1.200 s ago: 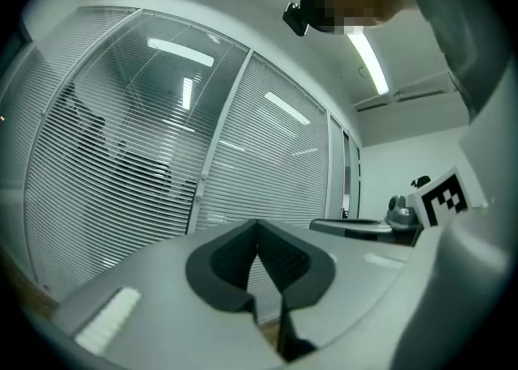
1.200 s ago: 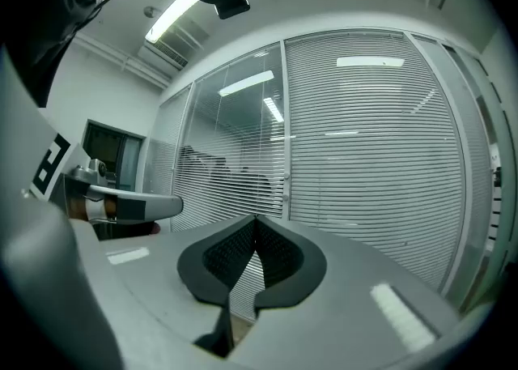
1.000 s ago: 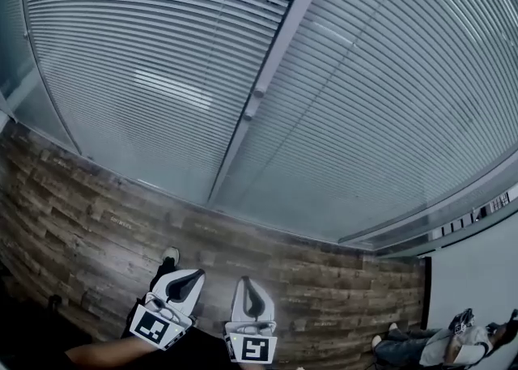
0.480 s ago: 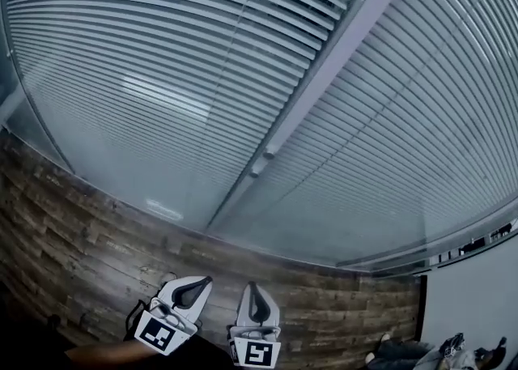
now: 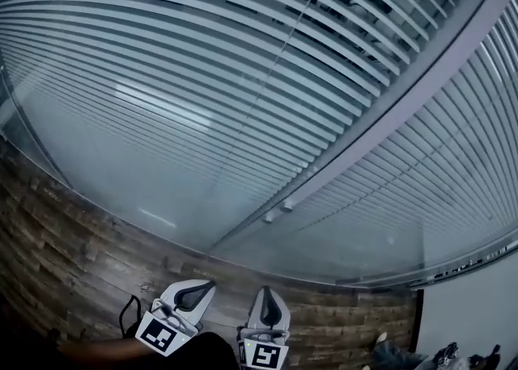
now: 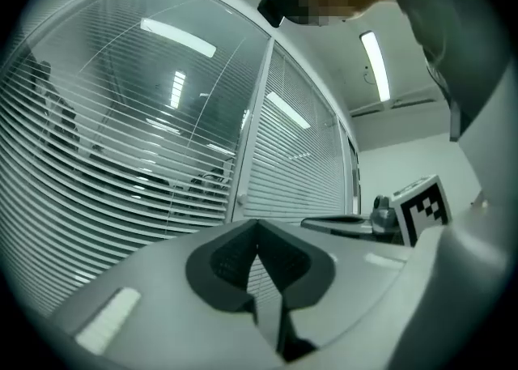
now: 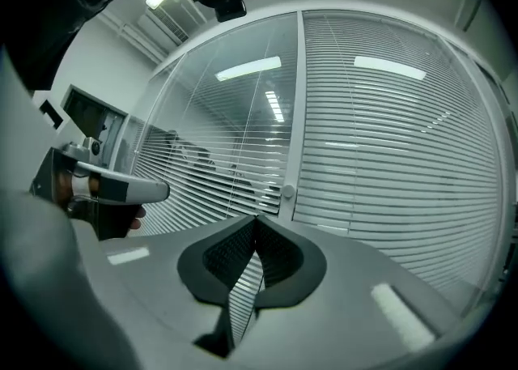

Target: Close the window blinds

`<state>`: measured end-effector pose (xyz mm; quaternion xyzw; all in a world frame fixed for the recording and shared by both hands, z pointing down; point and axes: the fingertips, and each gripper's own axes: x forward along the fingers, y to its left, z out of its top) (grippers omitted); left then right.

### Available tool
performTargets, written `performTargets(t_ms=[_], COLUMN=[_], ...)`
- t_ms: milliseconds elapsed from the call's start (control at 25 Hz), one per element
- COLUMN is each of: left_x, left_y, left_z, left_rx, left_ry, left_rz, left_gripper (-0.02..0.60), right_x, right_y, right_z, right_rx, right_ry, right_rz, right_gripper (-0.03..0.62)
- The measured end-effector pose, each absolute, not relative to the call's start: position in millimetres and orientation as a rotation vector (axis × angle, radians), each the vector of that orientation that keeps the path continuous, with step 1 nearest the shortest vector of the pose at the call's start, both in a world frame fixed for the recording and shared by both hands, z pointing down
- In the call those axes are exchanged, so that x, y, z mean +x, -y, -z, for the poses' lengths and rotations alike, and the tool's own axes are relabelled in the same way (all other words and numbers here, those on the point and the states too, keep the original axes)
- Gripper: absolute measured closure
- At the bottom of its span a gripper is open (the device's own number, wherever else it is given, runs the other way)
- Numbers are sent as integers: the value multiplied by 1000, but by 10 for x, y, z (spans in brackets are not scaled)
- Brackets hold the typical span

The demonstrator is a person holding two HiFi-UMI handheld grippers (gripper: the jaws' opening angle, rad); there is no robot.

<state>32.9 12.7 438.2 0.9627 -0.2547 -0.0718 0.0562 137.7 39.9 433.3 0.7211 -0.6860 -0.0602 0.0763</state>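
in the head view, the pale grey horizontal-slat window blinds (image 5: 202, 77) are filling most of the picture. dark gaps are showing between the slats on the left panel, while the right panel is looking flatter. a grey frame post (image 5: 388, 117) is running between the panels and carrying a small round pale knob (image 5: 287, 206). your left gripper (image 5: 202, 286) and right gripper (image 5: 269, 291) are hanging low over the brown wood-plank floor (image 5: 73, 239), well apart from the blinds.

in the left gripper view, your tongs are clenched on nothing, pads meeting at the tip and pointing toward the post, with the knob (image 6: 239, 198) sitting above them.

in the right gripper view, those tongs are also clenched and empty, aiming just below the same knob (image 7: 287, 191).

the slats are reflecting ceiling lights as though glass is covering them, so you are probably not going to be touching them directly. they are looking thin, light and easy to bend. the knob is likely the place to take hold: small, hard, smooth and probably slippery, so you will be needing released jaws first, then a square pinch across its sides. a thin cord is seeming to hang by the left panel, but it is too faint to be sure.
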Motion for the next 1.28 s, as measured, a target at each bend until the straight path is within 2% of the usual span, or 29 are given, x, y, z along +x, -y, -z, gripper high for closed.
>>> performTargets(t_ms=[280, 440, 600, 880, 1280], left_x=[329, 385, 493, 608, 562], left_y=[170, 414, 599, 775, 836], left_z=[-4410, -4391, -4369, -4202, -4187], left_rx=[2869, 2857, 2843, 2852, 2854], left_ry=[869, 930, 952, 984, 1007], left_rz=[218, 231, 209, 265, 292], left_gripper=[583, 583, 583, 583, 583], right_x=[1370, 1627, 1969, 2112, 2157], right_y=[-100, 321, 799, 1285, 1467], right_z=[-4248, -4280, -4159, -3988, -4011], right_rx=[2090, 2075, 2145, 2181, 2284], right_ry=[2053, 2043, 2127, 2112, 2011], right_rz=[237, 190, 40, -20, -13], right_gripper=[592, 591, 509, 451, 448])
